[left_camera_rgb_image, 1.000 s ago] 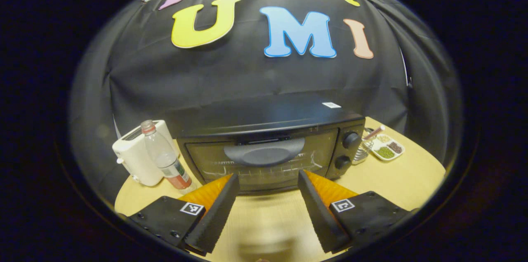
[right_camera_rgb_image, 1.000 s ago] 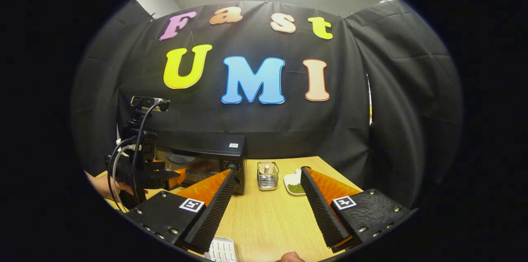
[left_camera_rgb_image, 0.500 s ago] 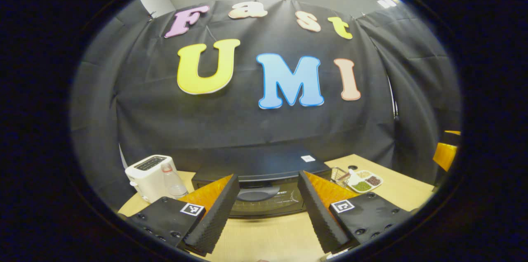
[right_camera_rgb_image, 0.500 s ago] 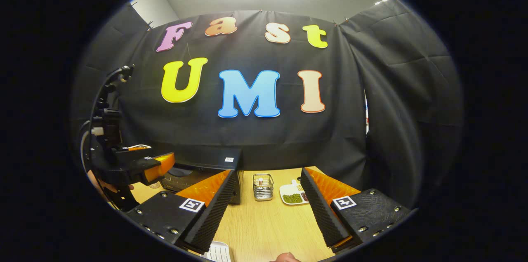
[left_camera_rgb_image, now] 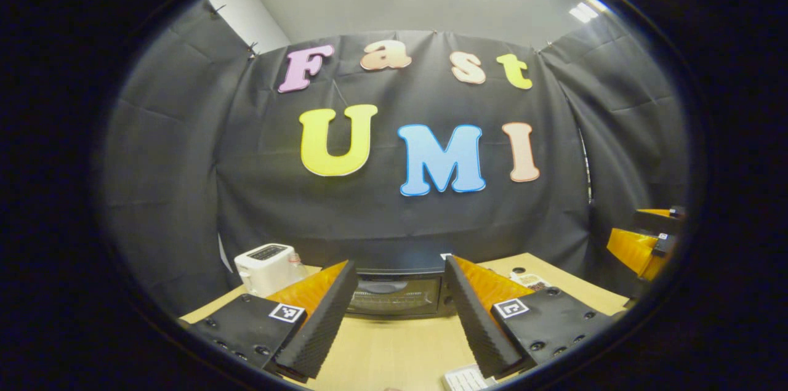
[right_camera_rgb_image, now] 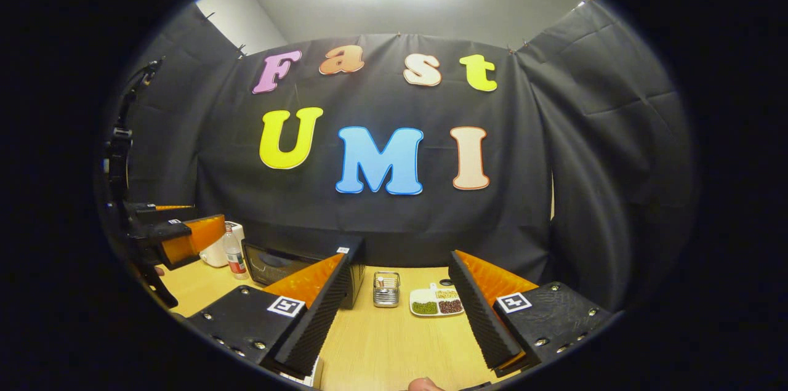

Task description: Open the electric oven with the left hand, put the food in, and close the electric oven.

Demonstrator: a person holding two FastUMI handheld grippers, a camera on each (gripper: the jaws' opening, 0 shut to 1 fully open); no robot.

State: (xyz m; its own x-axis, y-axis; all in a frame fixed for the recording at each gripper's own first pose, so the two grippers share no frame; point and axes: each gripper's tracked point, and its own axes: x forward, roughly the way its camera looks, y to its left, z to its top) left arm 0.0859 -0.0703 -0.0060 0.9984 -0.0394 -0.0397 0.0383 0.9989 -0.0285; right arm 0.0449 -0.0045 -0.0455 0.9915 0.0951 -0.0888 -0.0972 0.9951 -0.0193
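The black electric oven (left_camera_rgb_image: 394, 294) stands at the back of the wooden table with its glass door shut and its grey handle (left_camera_rgb_image: 381, 287) facing me. My left gripper (left_camera_rgb_image: 400, 320) is held well back from the oven, open, with nothing between its fingers. In the right gripper view the oven (right_camera_rgb_image: 289, 263) sits left of centre, partly behind my own left finger. My right gripper (right_camera_rgb_image: 397, 317) is open too and holds nothing. The left gripper (right_camera_rgb_image: 181, 237) hovers at the far left of that view. The right gripper (left_camera_rgb_image: 640, 246) appears at the right edge of the left gripper view.
A white toaster (left_camera_rgb_image: 266, 266) and a clear bottle (right_camera_rgb_image: 233, 253) stand left of the oven. Right of it are a small wire basket (right_camera_rgb_image: 386, 289) and a white sectioned plate (right_camera_rgb_image: 437, 303) of beans. A white ribbed object (left_camera_rgb_image: 465, 378) lies at the near table edge.
Both grippers have drawn back from the oven and tilted upward. The oven now looks smaller and lower in both views. The left gripper has moved left in the right gripper view.
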